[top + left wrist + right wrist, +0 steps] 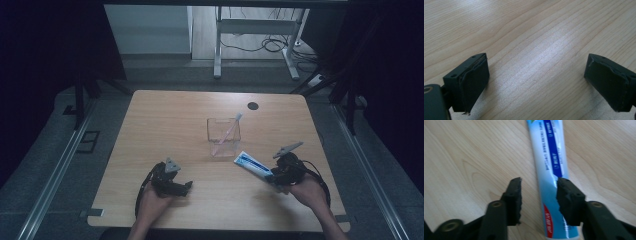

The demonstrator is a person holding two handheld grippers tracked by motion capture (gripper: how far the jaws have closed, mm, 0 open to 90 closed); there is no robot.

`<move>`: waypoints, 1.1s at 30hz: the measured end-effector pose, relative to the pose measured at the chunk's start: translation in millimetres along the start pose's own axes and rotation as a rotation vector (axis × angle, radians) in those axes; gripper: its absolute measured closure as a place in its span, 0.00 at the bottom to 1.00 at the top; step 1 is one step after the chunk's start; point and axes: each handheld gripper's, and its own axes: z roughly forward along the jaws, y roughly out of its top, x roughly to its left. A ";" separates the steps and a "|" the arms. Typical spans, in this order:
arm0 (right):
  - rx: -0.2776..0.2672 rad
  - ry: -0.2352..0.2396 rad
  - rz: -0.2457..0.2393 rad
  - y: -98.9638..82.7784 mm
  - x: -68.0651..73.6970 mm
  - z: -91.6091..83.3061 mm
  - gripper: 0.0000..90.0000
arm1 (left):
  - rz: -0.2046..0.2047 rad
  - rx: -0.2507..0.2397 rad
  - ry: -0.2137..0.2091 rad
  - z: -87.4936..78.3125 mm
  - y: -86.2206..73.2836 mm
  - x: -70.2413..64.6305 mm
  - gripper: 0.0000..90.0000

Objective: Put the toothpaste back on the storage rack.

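A white and blue toothpaste tube (pixel 252 165) lies flat on the wooden table (pixel 170 120), just right of a clear square cup (pixel 223 136) that holds a pink toothbrush (pixel 228 131) leaning to the right. My right gripper (pixel 273 177) sits over the tube's near end. In the right gripper view the tube (pixel 549 157) runs between the jaws of my right gripper (pixel 539 181); a gap shows beside the left jaw, so they stand open. My left gripper (pixel 187 186) rests at the front left, its jaws (pixel 536 82) wide open over bare wood.
A black round cable hole (pixel 253 105) is set in the table near the far edge. Beyond the table stands a white desk frame (pixel 255 30) with cables on the floor. Dark curtains close off both sides.
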 end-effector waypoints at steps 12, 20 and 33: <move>0.101 -0.021 -0.036 20.5 -4.3 11.2 0.32 | -0.004 0.000 0.000 0.0 -0.1 -0.3 0.07; 0.166 -0.052 -0.075 30.7 -4.6 22.7 0.25 | -0.003 0.000 -0.001 0.0 -0.1 -0.2 0.07; 0.259 -0.067 -0.093 40.8 -8.0 43.6 0.22 | -0.006 0.000 -0.001 0.0 -0.1 -0.4 0.07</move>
